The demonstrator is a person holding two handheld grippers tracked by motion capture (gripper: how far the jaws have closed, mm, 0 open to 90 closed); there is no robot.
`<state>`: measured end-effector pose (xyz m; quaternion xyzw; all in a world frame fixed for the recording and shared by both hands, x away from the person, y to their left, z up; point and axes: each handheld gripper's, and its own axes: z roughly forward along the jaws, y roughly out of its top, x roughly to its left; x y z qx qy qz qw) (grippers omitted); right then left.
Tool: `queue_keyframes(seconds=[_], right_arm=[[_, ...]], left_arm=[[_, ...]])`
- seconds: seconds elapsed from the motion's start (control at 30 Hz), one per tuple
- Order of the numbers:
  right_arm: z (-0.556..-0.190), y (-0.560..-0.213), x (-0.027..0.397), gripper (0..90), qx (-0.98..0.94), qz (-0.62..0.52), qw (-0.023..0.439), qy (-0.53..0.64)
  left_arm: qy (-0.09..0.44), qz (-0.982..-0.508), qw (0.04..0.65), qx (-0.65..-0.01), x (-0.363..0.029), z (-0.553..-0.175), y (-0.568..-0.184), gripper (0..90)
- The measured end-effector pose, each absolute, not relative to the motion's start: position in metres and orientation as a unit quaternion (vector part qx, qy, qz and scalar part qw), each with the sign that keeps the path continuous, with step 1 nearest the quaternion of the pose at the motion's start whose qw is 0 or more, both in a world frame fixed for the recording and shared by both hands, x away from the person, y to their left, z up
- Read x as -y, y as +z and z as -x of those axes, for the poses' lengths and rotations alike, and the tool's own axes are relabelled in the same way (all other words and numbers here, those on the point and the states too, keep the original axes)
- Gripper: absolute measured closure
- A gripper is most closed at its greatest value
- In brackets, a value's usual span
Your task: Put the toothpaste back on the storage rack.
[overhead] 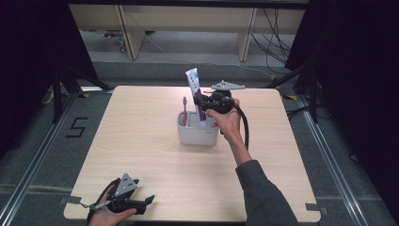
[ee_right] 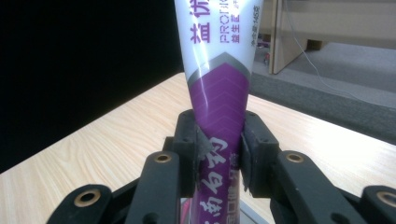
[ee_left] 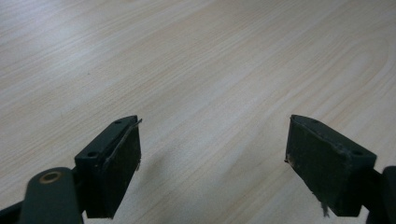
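The right gripper [ee_right: 218, 156] clamps its two black jaws on the purple lower half of a toothpaste tube [ee_right: 219, 88], held upright with its end down in a white holder [overhead: 197, 133] at the middle of the wooden table [overhead: 141, 141]. A pink toothbrush [overhead: 185, 109] stands in the holder beside the tube. At the near left edge, the left gripper [ee_left: 212, 163] rests with jaws wide apart, holding nothing.
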<state>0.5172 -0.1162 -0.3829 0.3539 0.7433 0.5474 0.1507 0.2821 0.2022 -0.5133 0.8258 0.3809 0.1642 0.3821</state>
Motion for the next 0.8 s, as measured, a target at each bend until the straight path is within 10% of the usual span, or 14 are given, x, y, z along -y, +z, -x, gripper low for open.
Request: queue_keyframes(seconds=[0.8], right_arm=[[-0.506,-0.411,0.111,71.0,-0.754,-0.372,0.164,0.517]], left_arm=[[0.16,-0.833,0.377,-0.371,-0.201,-0.283,-0.515,17.6]])
